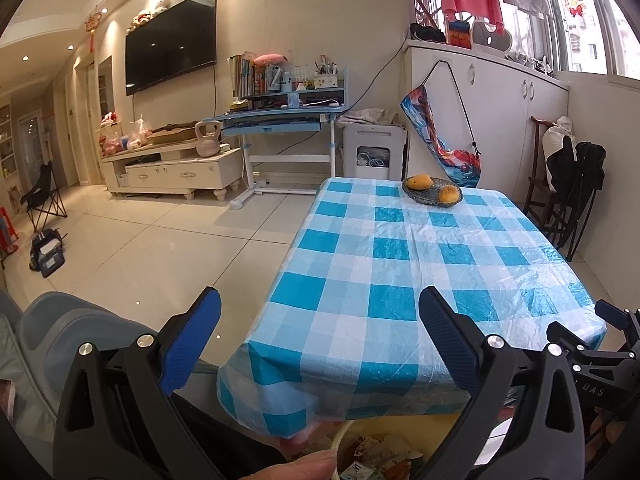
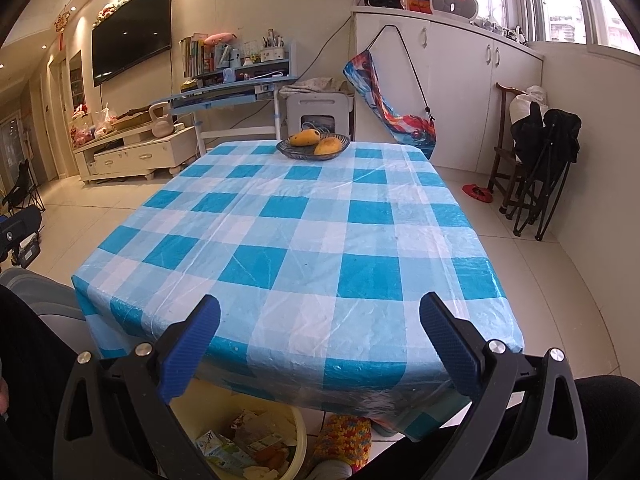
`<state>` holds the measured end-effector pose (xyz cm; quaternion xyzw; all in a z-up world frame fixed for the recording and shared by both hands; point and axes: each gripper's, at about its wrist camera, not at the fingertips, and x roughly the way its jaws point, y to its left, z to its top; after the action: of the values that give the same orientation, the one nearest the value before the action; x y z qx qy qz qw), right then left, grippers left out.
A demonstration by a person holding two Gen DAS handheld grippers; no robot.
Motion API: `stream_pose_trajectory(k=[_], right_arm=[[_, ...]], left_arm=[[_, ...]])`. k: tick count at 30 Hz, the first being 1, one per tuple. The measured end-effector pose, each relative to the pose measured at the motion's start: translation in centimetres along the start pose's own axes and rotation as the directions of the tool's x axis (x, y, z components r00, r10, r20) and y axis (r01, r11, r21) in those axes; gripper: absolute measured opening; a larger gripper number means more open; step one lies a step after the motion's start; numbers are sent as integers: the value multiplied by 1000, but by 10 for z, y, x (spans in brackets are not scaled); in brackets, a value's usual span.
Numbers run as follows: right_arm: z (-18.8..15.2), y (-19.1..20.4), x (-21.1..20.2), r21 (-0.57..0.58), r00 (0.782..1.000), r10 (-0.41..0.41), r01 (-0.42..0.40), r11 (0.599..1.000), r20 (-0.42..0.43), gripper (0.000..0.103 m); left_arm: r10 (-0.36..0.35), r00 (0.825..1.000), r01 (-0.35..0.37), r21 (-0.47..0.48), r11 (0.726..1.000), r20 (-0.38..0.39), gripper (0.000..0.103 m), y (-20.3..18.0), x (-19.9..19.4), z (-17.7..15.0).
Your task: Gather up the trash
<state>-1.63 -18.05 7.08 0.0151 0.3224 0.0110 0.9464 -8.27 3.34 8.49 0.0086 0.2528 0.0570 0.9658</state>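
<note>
Down at the near edge of the table, a yellow basin sits on the floor, partly tucked under the overhanging cloth, and it holds the trash: crumpled wrappers, small printed cartons and some orange scraps (individual pieces are hard to tell apart). In the left wrist view the same basin shows only as a rim at the bottom of the frame, with a fingertip of the person just beside it.

Both grippers hang above the basin at the table's near side. The left gripper has its blue-padded fingers spread wide with nothing between them; the right gripper is likewise spread wide and empty. From the left wrist camera, part of the right gripper appears at the far right edge.

Beside the basin lies a multicoloured crocheted item, also under the table edge. The table is covered with a blue-and-white checked plastic cloth, and its top is bare apart from a dark bowl at the far end holding two mangoes. Beyond stand a blue desk, a white TV cabinet with a kettlebell on it, and folded chairs against the right wall.
</note>
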Motion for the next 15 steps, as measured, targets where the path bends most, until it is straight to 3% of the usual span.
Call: stream_pose_trajectory(k=[8,15], right_arm=[[0,3,5,-3,1000,5,-5,1000,-13,96],[-1,4,7,-4,1000,8,-8,1000,-14,96]], left_arm=[[33,999,-31,65,997,-22,96,-11,3,0],[49,999,-49,52,997,-15,96,-8,0,1]])
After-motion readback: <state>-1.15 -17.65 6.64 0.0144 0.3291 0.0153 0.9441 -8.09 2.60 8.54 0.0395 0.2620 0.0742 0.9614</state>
